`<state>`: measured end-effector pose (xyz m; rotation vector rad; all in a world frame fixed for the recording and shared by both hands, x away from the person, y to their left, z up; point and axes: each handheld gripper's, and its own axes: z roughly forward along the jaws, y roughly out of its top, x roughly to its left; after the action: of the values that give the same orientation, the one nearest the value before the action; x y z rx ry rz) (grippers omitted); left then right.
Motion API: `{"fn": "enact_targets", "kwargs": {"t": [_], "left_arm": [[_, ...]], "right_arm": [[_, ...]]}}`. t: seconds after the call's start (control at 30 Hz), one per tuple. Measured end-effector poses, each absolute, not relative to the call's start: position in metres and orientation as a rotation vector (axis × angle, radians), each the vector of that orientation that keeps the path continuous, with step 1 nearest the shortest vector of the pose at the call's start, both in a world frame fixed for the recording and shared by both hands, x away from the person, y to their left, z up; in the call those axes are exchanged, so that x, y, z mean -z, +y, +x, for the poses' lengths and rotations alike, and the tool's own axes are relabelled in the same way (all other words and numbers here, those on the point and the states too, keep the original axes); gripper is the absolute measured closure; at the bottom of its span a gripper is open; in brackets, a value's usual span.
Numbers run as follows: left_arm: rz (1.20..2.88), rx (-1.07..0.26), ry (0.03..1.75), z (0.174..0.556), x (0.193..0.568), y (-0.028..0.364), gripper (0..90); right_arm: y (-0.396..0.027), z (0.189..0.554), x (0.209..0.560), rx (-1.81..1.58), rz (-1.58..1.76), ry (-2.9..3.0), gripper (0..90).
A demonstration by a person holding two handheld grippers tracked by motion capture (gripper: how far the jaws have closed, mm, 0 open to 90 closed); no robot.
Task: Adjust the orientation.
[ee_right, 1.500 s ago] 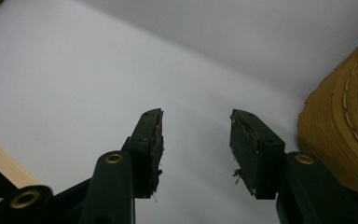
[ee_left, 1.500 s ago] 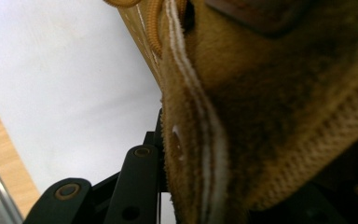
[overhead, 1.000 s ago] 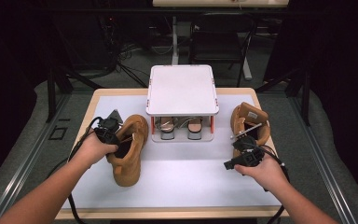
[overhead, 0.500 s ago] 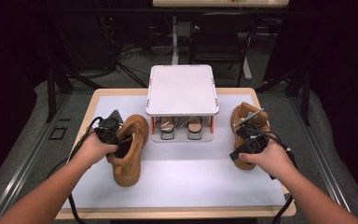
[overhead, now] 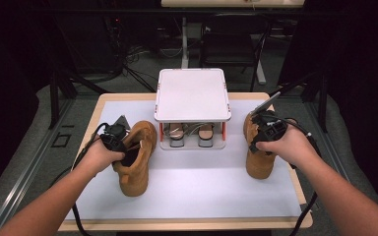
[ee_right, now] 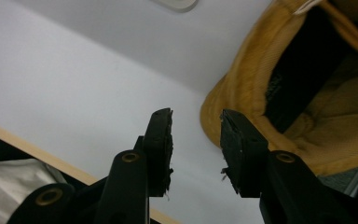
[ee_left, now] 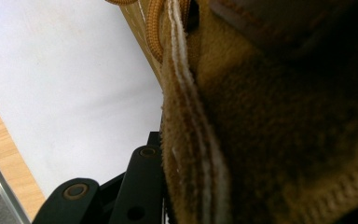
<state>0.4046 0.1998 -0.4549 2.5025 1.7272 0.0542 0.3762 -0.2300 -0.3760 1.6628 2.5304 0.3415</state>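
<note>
A tan suede boot (overhead: 137, 160) stands on the left of the white table mat (overhead: 216, 187), toe toward me. My left gripper (overhead: 117, 143) is shut on its collar. In the left gripper view the collar wall (ee_left: 200, 140) runs between the jaws; one black jaw shows outside it and the other is hidden inside the boot. A matching boot (overhead: 260, 160) stands at the right. My right gripper (overhead: 263, 132) hovers over its opening. In the right gripper view that gripper (ee_right: 196, 140) stands open with nothing between the jaws, beside the boot's padded collar (ee_right: 242, 98).
A white two-level shoe rack (overhead: 192, 93) stands at the back middle, with a pair of shoes (overhead: 177, 133) on its lower shelf. The wooden table edge (overhead: 187, 226) runs along the front. Dark floor and stands surround the table.
My right hand has lifted from the table's right front and moved forward, over the right boot. The left hand and its boot have stayed put.
</note>
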Motion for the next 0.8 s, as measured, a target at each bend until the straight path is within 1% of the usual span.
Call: {"fn": "enact_targets", "kwargs": {"t": [0.23, 0.27, 0.53, 0.7, 0.8], "left_arm": [[2.503, -0.054, 1.727, 0.405, 0.455, 0.200, 75.6], [2.505, -0.053, 1.729, 0.405, 0.455, 0.200, 75.6], [2.507, -0.052, 1.729, 0.405, 0.455, 0.200, 75.7], [2.508, -0.051, 1.729, 0.405, 0.455, 0.200, 75.7], [2.509, -0.050, 1.729, 0.405, 0.455, 0.200, 75.7]], "right_arm": [[-0.234, 0.388, 0.376, -0.308, 1.691, 2.483, 60.8], [-0.234, 0.392, 0.379, -0.290, 1.693, 2.478, 59.3], [-0.235, 0.404, 0.392, -0.254, 1.739, 2.461, 58.9], [-0.234, 0.407, 0.400, -0.230, 1.745, 2.481, 60.7], [-0.231, 0.408, 0.409, -0.201, 1.736, 2.483, 64.2]]}}
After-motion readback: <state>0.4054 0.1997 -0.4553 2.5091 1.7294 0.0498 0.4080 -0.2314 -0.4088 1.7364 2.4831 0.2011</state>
